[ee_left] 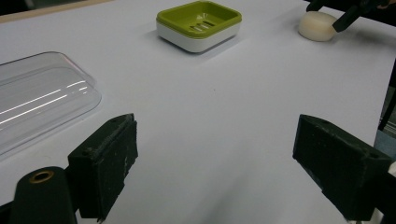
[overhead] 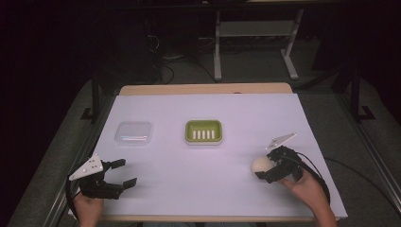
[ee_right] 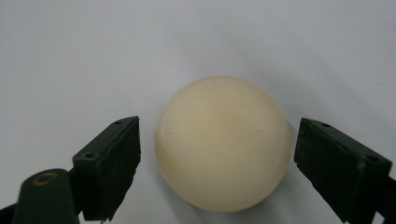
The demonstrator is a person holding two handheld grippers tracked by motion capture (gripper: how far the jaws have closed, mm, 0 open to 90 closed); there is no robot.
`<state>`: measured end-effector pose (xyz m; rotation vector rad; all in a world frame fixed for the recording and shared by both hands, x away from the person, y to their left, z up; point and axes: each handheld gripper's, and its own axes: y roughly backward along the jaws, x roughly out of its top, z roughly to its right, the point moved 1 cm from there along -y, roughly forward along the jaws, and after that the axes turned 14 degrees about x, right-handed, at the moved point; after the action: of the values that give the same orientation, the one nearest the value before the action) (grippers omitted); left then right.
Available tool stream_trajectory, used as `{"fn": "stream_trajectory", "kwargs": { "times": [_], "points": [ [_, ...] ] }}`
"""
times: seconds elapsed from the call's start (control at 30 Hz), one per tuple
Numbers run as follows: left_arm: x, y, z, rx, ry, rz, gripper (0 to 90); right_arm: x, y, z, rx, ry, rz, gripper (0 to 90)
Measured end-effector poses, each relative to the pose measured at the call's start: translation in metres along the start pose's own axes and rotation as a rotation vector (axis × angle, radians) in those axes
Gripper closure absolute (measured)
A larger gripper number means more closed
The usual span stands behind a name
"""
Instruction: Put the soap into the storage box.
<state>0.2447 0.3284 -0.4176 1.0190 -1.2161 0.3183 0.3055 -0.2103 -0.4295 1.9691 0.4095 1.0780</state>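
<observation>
A round cream soap bar (overhead: pixel 261 164) (ee_right: pixel 222 142) (ee_left: pixel 317 25) lies on the white table at the right. My right gripper (overhead: pixel 268 168) (ee_right: pixel 217 168) is open around it, one jaw on each side with a small gap to each. A green soap dish (overhead: pixel 203 131) (ee_left: pixel 199 23) with a slotted insert sits at the table's middle. A clear plastic lid (overhead: pixel 134 133) (ee_left: pixel 37 100) lies to its left. My left gripper (overhead: pixel 124 172) (ee_left: pixel 215 163) is open near the front left edge, with nothing between its jaws.
The white table cover (overhead: pixel 198 179) has a wooden strip (overhead: pixel 203 89) showing at the far edge. Beyond it stand metal frame legs (overhead: pixel 217 52) and cables on a dark floor.
</observation>
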Motion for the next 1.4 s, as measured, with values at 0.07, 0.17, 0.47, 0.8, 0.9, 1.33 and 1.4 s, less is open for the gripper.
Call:
{"fn": "stream_trajectory", "kwargs": {
  "times": [0.07, 0.17, 0.47, 0.8, 0.9, 1.33, 1.4],
  "points": [
    [0.000, 0.000, 0.000, 0.000, -0.007, -0.003, 13.2, 0.000, -0.002, 0.000, 0.000, -0.003, 0.002, 13.9],
    [0.000, 0.000, 0.000, -0.002, -0.004, -0.001, 13.2, -0.002, -0.003, 0.000, -0.012, -0.008, -0.005, 13.9],
    [0.001, 0.000, 0.000, -0.004, -0.009, -0.002, 13.3, -0.005, -0.006, 0.000, -0.031, -0.011, -0.010, 14.4],
    [0.001, -0.001, -0.001, -0.003, -0.003, 0.001, 13.2, -0.001, -0.012, -0.001, -0.052, -0.012, -0.026, 16.6],
    [0.001, -0.001, 0.000, -0.004, -0.001, 0.000, 13.2, -0.001, -0.012, -0.001, -0.054, -0.018, -0.024, 16.9],
    [0.001, -0.001, 0.000, -0.005, -0.003, -0.001, 13.2, -0.001, -0.017, -0.002, -0.066, -0.018, -0.038, 22.4],
    [0.001, -0.001, 0.000, -0.006, 0.001, 0.000, 13.2, -0.001, -0.016, -0.002, -0.068, -0.018, -0.037, 23.0]
  ]
}}
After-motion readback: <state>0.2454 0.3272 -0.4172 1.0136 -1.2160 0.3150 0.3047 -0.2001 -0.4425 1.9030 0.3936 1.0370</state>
